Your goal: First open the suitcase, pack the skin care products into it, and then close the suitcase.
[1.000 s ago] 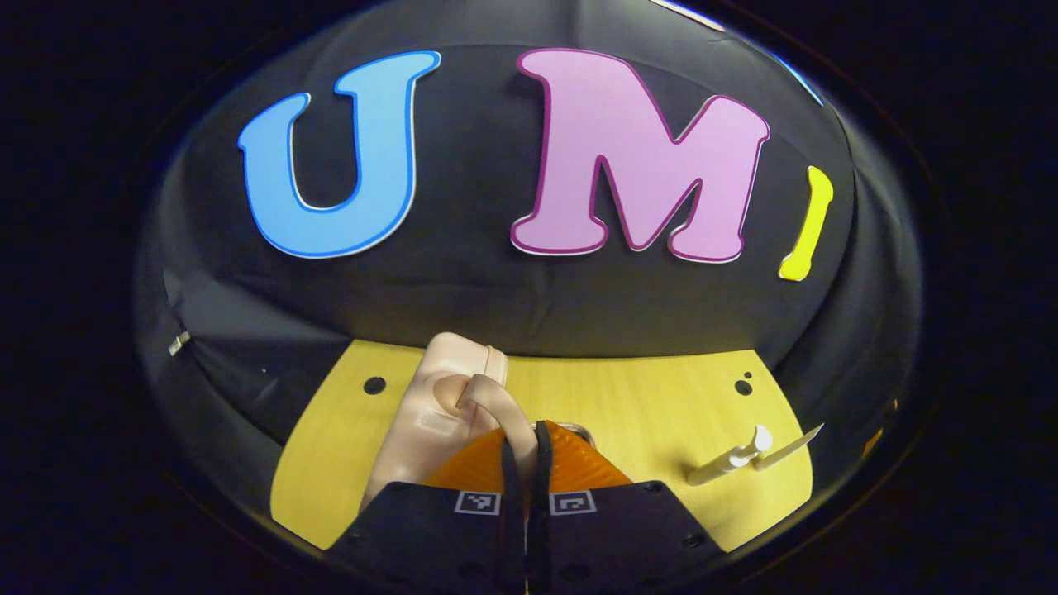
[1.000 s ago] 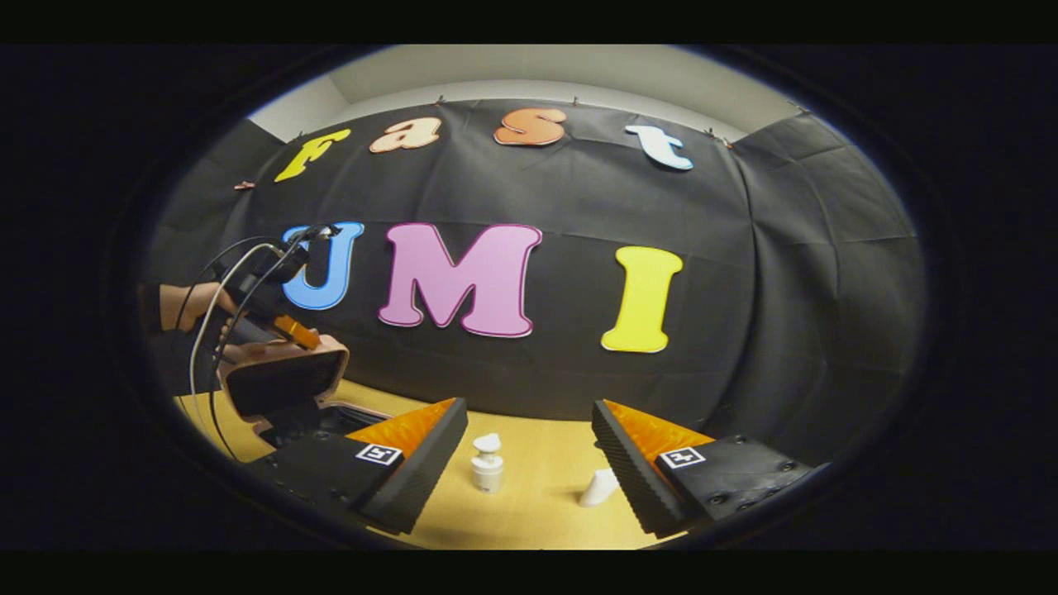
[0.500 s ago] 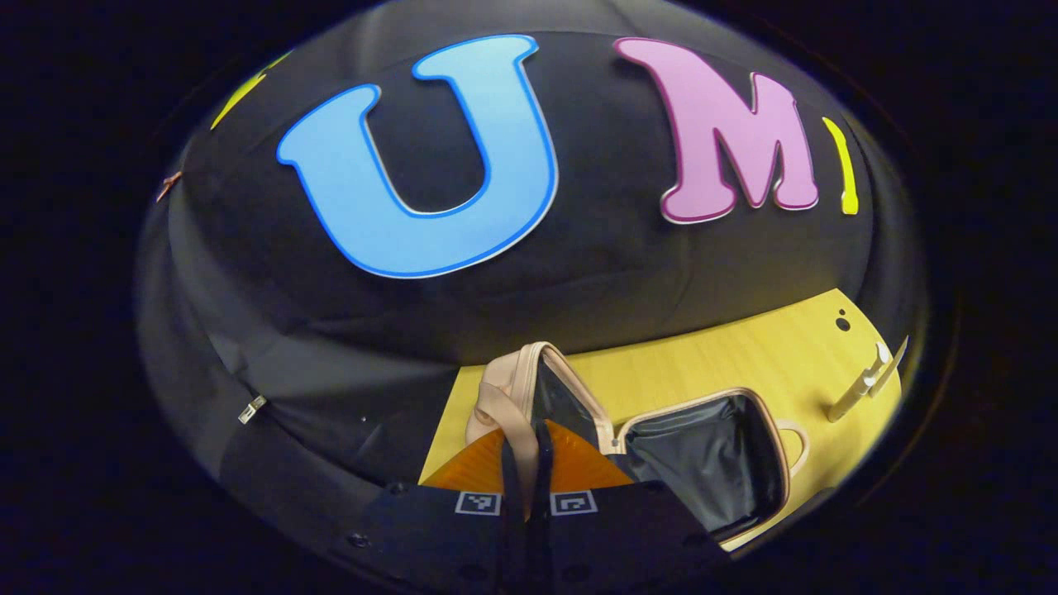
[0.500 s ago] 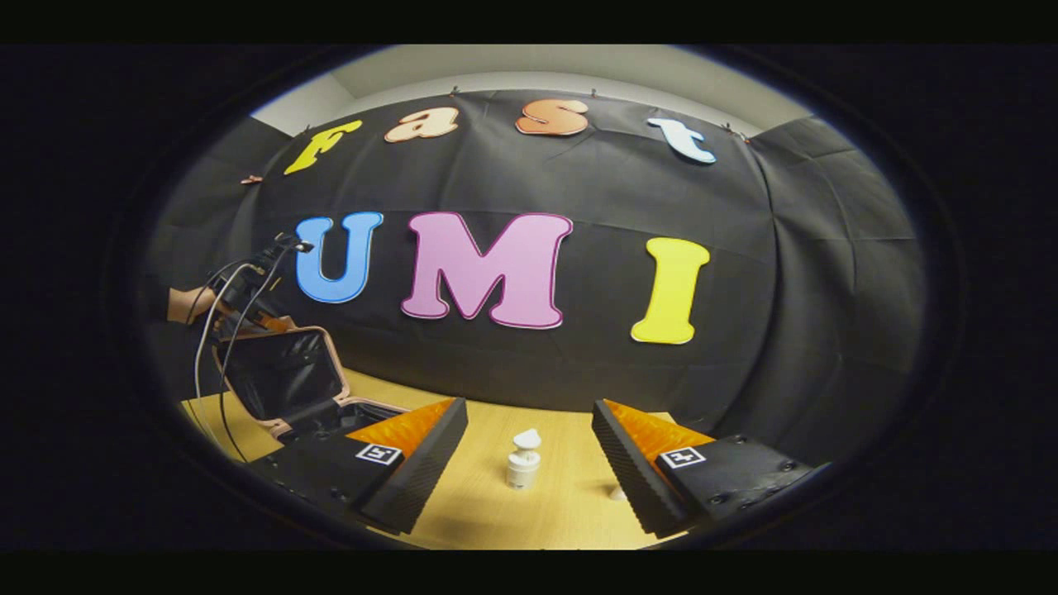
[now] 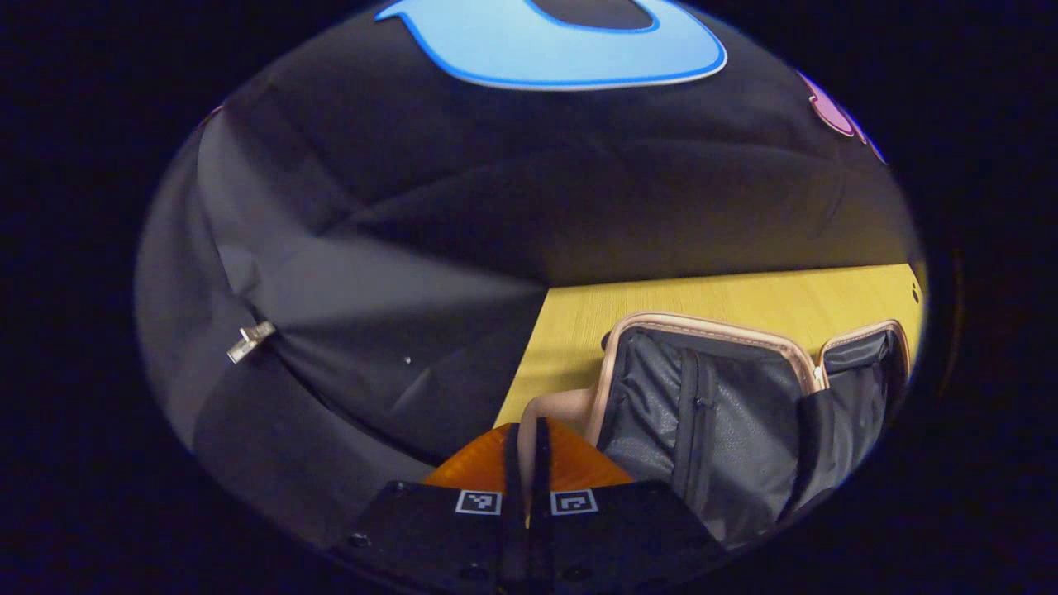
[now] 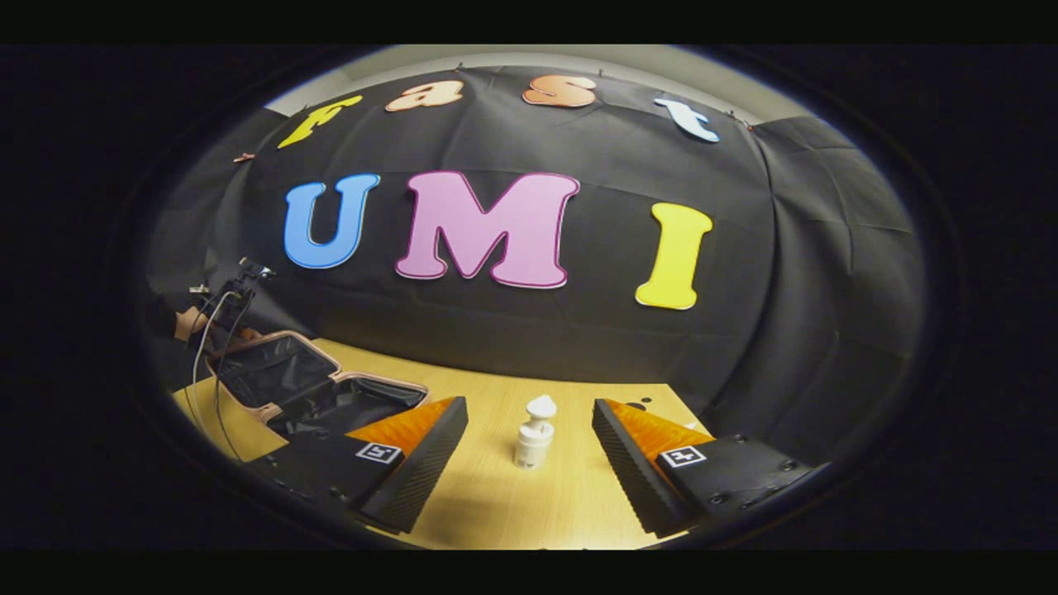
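Note:
The beige suitcase (image 5: 719, 413) lies open on the yellow table, its black lining facing up. My left gripper (image 5: 527, 446) is shut on the beige handle (image 5: 562, 402) at the lid's edge. In the right gripper view the opened lid (image 6: 264, 368) lies flat on the left and the base (image 6: 351, 403) beside it. The left gripper (image 6: 227, 326) and the hand (image 6: 186, 322) holding it are at the lid's far edge. My right gripper (image 6: 527, 413) is open above the table. A small white pump bottle (image 6: 535, 434) stands upright between and just beyond its fingers, untouched.
The yellow wooden table (image 6: 496, 500) ends at the black cloth wall behind. Cables (image 6: 207, 347) hang from the left gripper over the table's left edge. A metal clip (image 5: 248, 340) is pinned to the cloth at the left.
The left gripper swung the lid from half raised down to flat on the table. The right gripper moved closer to the pump bottle, which now stands centred between its fingers.

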A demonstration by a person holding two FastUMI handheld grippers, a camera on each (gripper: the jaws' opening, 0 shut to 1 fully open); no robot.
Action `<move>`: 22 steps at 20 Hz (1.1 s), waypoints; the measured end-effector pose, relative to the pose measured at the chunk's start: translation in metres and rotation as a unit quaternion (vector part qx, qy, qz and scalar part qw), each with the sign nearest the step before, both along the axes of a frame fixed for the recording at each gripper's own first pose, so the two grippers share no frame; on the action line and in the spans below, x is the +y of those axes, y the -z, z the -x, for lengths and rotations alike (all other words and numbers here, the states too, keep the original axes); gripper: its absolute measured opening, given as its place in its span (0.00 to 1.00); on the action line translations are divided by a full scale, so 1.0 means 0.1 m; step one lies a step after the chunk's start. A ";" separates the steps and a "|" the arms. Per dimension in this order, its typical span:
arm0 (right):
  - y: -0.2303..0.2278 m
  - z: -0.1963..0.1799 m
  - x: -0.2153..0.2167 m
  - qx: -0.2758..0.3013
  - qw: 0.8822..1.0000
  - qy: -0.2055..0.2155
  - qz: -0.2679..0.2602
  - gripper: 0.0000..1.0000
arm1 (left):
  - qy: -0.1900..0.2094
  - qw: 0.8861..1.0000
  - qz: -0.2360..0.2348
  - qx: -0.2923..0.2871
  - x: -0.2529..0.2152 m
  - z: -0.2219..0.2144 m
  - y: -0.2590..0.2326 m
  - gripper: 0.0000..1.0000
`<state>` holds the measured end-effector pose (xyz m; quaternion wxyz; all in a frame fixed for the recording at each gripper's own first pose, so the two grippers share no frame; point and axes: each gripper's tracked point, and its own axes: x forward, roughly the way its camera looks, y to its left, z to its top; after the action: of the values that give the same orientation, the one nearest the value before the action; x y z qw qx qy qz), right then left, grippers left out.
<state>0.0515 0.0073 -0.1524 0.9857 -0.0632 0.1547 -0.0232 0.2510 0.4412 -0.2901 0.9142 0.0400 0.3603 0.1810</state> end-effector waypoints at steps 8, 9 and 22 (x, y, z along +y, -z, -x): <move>0.17 0.00 0.03 -0.002 1.000 -0.003 0.002 0.97 | -0.012 1.000 -0.011 0.017 0.14 0.09 0.43 0.13; 0.18 0.01 0.03 -0.002 1.000 -0.004 0.004 0.97 | -0.015 1.000 -0.017 0.019 0.17 0.13 0.42 0.30; -0.01 0.05 -0.74 -0.032 0.999 0.043 0.003 0.97 | 0.049 0.961 -0.004 -0.271 -1.88 0.74 -1.86 0.98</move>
<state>0.0469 -0.0665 -0.1518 0.9881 -0.0583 0.1252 -0.0682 0.1768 0.2536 -0.1037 0.9853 0.0106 0.0957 0.1412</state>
